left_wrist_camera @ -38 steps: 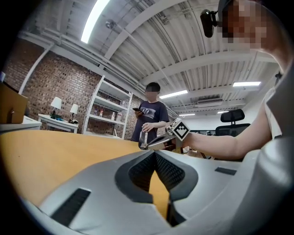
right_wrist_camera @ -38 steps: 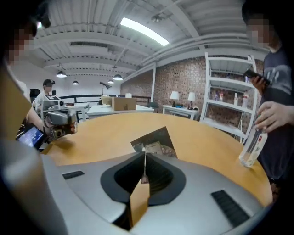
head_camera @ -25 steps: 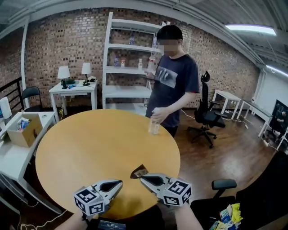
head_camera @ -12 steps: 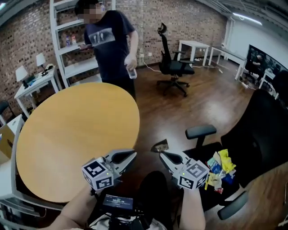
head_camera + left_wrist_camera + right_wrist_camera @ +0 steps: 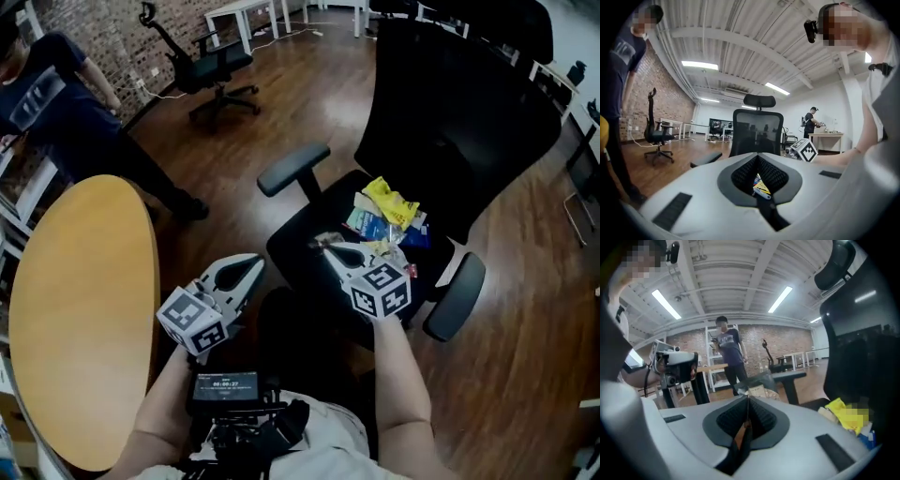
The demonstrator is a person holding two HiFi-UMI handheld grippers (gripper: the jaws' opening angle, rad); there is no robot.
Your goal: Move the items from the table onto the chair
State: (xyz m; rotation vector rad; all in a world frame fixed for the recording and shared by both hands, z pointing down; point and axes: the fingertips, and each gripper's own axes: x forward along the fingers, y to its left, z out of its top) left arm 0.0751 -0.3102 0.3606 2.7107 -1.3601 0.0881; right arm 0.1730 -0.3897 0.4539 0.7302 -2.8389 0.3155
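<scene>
Packet drop-off is the step in hand. Left of the chair point(image 5: 298, 255), the left gripper point(image 5: 255, 265) is clenched on nothing, while the right gripper point(image 5: 330, 249), over the front of the chair seat, pinches a thin brown packet point(image 5: 320, 241) between all-but-closed jaws. Next, I judge, it must reach the heap of packets point(image 5: 389, 218) further right on the seat and let go.

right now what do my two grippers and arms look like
Both the left gripper and right gripper have pale grey, wedge-shaped bodies tapering to a point, with black ribbed pads inside the jaws. Each carries a white cube printed with black square markers at its rear. The forearms are bare; a light short sleeve shows in the left gripper view.
</scene>
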